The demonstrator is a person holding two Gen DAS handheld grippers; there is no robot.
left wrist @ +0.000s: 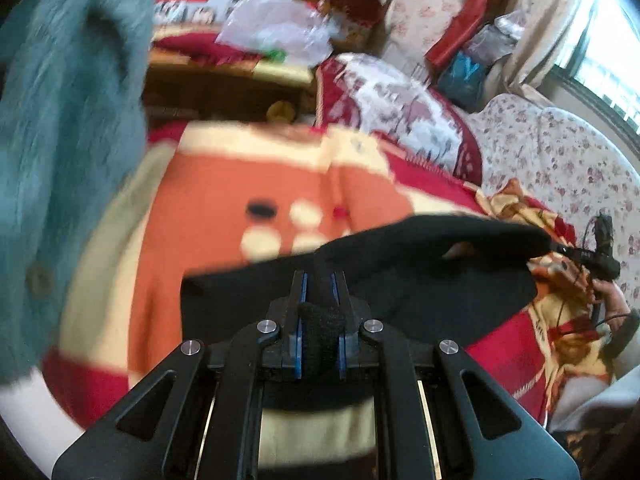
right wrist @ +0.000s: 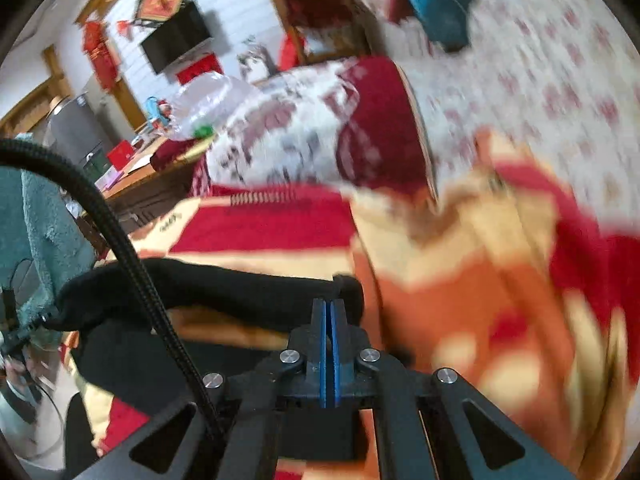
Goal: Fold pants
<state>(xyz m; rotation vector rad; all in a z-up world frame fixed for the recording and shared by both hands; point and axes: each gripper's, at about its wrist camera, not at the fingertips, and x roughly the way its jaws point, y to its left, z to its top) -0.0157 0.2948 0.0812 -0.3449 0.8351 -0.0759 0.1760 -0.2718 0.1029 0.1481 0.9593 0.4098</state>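
Observation:
The black pants (left wrist: 420, 280) hang lifted over an orange, cream and red blanket (left wrist: 240, 184), with their top edge stretched between both grippers. My left gripper (left wrist: 320, 276) is shut on one end, and black cloth is bunched between its blue pads. At the far right of the left wrist view, my right gripper (left wrist: 572, 254) holds the other end. In the right wrist view, my right gripper (right wrist: 330, 304) has its blue pads pressed together on the edge of the pants (right wrist: 220, 292), which run off to the left. Both views are blurred.
A person's teal fleece garment (left wrist: 60, 120) fills the left side. A red and white patterned quilt (left wrist: 400, 108) lies behind the blanket, with a floral cover (left wrist: 560, 152) to its right. Behind them is a wooden table with a plastic bag (left wrist: 276, 28). A black cable (right wrist: 132, 256) crosses the right wrist view.

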